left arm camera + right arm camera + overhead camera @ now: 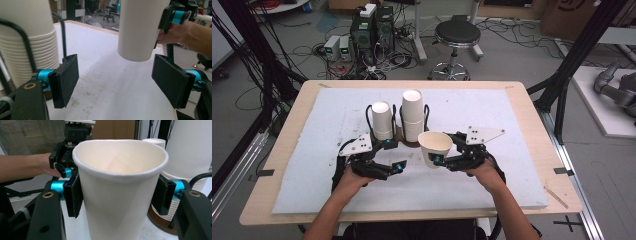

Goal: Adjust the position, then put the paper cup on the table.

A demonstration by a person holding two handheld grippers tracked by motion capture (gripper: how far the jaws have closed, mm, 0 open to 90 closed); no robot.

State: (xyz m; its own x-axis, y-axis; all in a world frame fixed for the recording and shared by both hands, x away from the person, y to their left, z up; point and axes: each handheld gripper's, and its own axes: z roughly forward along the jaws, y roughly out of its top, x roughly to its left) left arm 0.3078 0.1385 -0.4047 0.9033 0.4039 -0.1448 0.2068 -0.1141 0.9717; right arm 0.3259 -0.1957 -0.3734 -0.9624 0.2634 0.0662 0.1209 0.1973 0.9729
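Right gripper [120,195]: pads pressed on both sides of a white paper cup [117,195], rim slightly squeezed out of round, mouth up and tilted toward the person in the high view. Cup lifted off the white mat [512,120], just in front of the cup holder. No print, logo or lettering legible on the cup wall or inside it.

Left gripper [120,80]: jaws spread wide, nothing between the pads, bare mat below. Held cup's base hanging just above and beyond the gap in the left gripper view, clear of both pads.

Behind the grippers: cup holder [401,134] of black wire loops on a brown base, carrying a short stack of cups [382,120] on the left and a taller stack [412,115] on the right, both upside down. Ribbed rims of the stacked cups close beside the left jaw in the left gripper view.

Mat bare and open to left, right and front of the holder; faint smudges near the middle. Wooden table [532,100] edge showing as a narrow border all round the mat. Beyond the far edge: round stool [457,35], computer towers [372,30] and loose cables on the floor. No readable writing anywhere.
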